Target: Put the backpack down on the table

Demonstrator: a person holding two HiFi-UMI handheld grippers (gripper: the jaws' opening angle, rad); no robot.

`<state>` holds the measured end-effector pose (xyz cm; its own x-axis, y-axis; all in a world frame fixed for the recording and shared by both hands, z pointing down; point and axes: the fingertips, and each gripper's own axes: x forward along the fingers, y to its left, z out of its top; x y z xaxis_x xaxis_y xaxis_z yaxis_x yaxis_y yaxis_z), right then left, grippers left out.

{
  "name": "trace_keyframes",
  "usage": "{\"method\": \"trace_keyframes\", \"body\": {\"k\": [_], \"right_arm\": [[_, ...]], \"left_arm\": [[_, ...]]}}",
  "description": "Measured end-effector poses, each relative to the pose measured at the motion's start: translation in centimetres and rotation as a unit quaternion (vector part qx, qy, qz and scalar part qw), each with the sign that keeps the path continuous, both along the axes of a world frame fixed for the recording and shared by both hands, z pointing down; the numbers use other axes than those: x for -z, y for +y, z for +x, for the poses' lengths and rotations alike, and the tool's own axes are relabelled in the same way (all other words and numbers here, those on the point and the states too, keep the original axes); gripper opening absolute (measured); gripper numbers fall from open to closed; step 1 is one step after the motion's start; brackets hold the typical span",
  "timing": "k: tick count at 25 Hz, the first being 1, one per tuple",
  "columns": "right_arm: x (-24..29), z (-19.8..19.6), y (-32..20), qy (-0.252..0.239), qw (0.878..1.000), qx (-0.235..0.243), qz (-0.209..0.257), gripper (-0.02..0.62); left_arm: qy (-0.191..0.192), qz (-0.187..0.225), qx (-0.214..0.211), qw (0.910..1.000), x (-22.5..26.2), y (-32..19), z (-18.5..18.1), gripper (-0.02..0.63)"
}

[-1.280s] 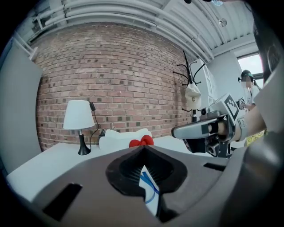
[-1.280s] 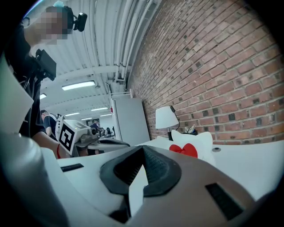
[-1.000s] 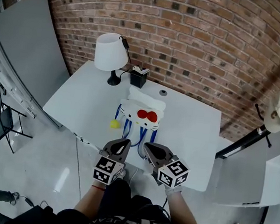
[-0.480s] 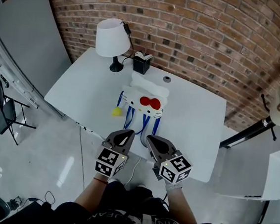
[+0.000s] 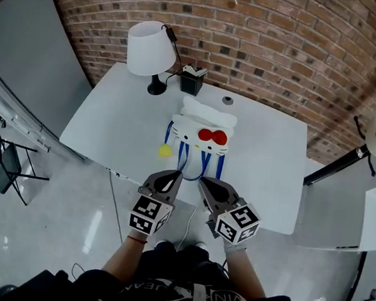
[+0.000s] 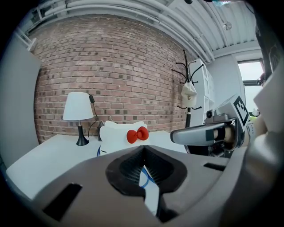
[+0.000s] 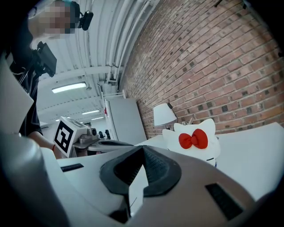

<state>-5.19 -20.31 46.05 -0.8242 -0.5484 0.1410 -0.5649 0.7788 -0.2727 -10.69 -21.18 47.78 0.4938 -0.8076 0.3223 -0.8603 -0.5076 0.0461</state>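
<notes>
The white, cat-eared backpack point(image 5: 205, 129), with red bow and blue straps, sat on the table point(image 5: 110, 125); left tool point(image 5: 171, 176) and right tool point(image 5: 205, 182) were both pinched together, empty.

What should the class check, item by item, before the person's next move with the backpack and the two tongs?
1. Backpack resting on the table: ok.
2. Backpack away from the table's edges: ok.
3. Left tongs shut, holding nothing: ok.
4. Right tongs shut, holding nothing: ok.
5. Blue straps clear of both tongs: cannot tell; they end close to the tips.
6. Lamp apart from the backpack: ok.
</notes>
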Motion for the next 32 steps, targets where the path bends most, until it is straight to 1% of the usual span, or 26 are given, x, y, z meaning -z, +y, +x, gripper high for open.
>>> {"method": "trace_keyframes", "body": {"k": [3,6,10,14,19,23,26,28,32], "right_arm": [[0.0,-0.6,0.3,0.007,1.0,-0.01,0.003,0.0],[0.3,-0.6,0.4,0.012,1.0,-0.022,0.004,0.0],[0.5,-0.9,0.4,0.013,0.999,-0.039,0.001,0.0],[-0.3,-1.6,1.2,0.016,0.999,-0.051,-0.009,0.0],[-0.8,-2.9,2.1,0.014,0.997,-0.067,-0.019,0.0],[-1.0,-3.9,3.1,0.012,0.996,-0.082,-0.02,0.0],[-1.5,-4.2,4.4,0.012,0.995,-0.097,-0.026,0.0],[-2.0,-4.0,5.7,0.011,0.993,-0.109,-0.033,0.0],[-3.3,-3.2,8.3,0.018,0.991,-0.126,-0.047,0.0]], "left_arm": [[0.009,-0.003,-0.005,0.9999,-0.2,-0.2,-1.1,0.005],[0.019,-0.004,-0.013,0.9997,0.0,-0.4,-1.3,0.005],[0.019,0.004,-0.039,0.9991,0.6,-0.2,-1.1,0.005],[0.022,-0.014,-0.046,0.9986,-0.6,0.8,-2.1,0.005],[0.018,-0.019,-0.057,0.998,-1.0,2.1,-3.9,0.005],[0.021,-0.024,-0.063,0.9975,-1.6,3.3,-5.4,0.005],[0.026,-0.035,-0.071,0.9965,-2.6,4.5,-6.3,0.005],[0.032,-0.045,-0.077,0.9955,-3.4,5.3,-6.4,0.005],[0.043,-0.063,-0.096,0.9925,-5.1,6.9,-5.4,0.005]]}}
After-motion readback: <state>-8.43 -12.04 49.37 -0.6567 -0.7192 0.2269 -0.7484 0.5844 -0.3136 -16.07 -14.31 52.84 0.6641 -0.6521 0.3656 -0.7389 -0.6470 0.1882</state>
